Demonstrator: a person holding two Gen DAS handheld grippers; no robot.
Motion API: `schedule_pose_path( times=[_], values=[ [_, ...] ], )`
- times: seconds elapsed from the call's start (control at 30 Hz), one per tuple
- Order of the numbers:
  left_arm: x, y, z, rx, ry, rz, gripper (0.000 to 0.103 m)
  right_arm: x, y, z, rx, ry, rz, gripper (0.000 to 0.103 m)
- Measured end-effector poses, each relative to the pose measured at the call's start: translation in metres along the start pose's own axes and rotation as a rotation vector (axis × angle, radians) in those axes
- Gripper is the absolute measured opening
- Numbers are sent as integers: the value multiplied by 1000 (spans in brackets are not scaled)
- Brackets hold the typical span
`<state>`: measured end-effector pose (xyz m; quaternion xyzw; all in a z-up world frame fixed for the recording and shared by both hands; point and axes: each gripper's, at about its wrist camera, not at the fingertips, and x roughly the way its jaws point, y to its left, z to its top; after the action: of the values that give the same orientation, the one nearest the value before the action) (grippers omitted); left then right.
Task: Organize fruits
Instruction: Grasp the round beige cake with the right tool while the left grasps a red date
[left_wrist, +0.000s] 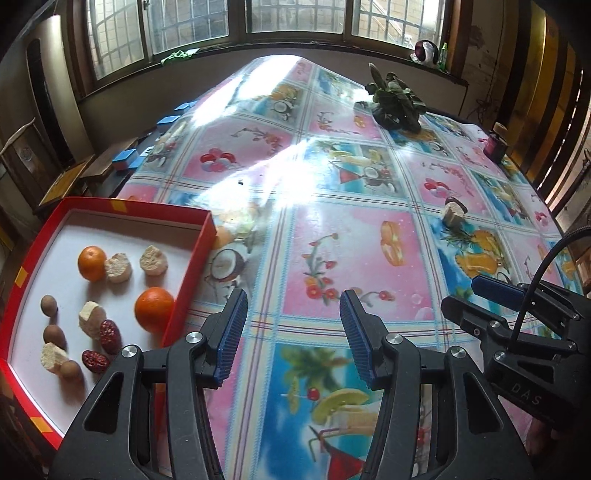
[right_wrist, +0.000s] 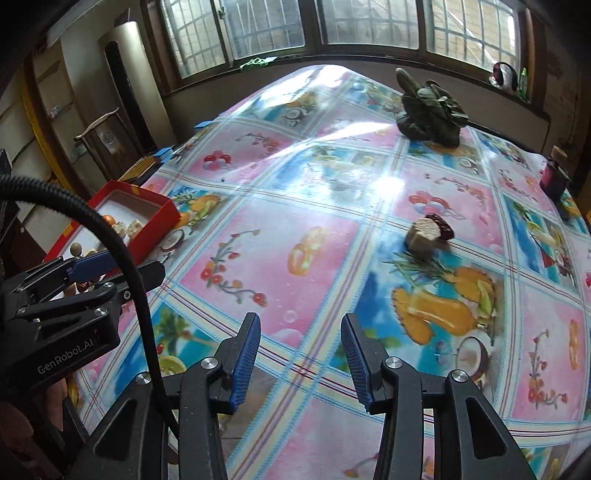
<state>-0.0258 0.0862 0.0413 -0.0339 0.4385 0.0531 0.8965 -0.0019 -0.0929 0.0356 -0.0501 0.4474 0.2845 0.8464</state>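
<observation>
- The left claw (left_wrist: 293, 332) is hovering with its jaws spread wide and nothing between them, just beside the near corner of the red tray (left_wrist: 192, 275), placing it well for deliveries into the tray.
- The tray is resting at the left edge of the counter (left_wrist: 332, 236) and is already carrying most of the sorted items: two oranges (left_wrist: 154, 309), several pale cut chunks (left_wrist: 153, 261), small brown round fruits (left_wrist: 49, 305) and red dates (left_wrist: 110, 335), lying in loose groups by kind.
- The right claw (right_wrist: 300, 350) is likewise standing wide and empty, pointing across the patterned cloth toward the two pieces lying outside the tray.
- Those pieces, a pale chunk (right_wrist: 421, 234) and a red date (right_wrist: 443, 227), are lying near mid-counter, well apart from the tray; they appear to be touching, though glare is making this hard to confirm.
- Judged from this layout, the task is nearing completion, and the right claw is the better placed to collect them.
- A bunch of leafy greens (right_wrist: 432, 114) and a dark jar (right_wrist: 552, 177) are sitting toward the far side.
</observation>
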Motion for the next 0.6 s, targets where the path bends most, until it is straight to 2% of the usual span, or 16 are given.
schedule_pose_path(
  times=[0.33, 0.6],
  values=[
    [20, -32, 21, 40, 37, -64, 52, -1, -80, 8, 153, -3, -112, 45],
    [30, -39, 32, 42, 48, -79, 52, 27, -87, 41, 185, -9, -63, 45]
  ],
)
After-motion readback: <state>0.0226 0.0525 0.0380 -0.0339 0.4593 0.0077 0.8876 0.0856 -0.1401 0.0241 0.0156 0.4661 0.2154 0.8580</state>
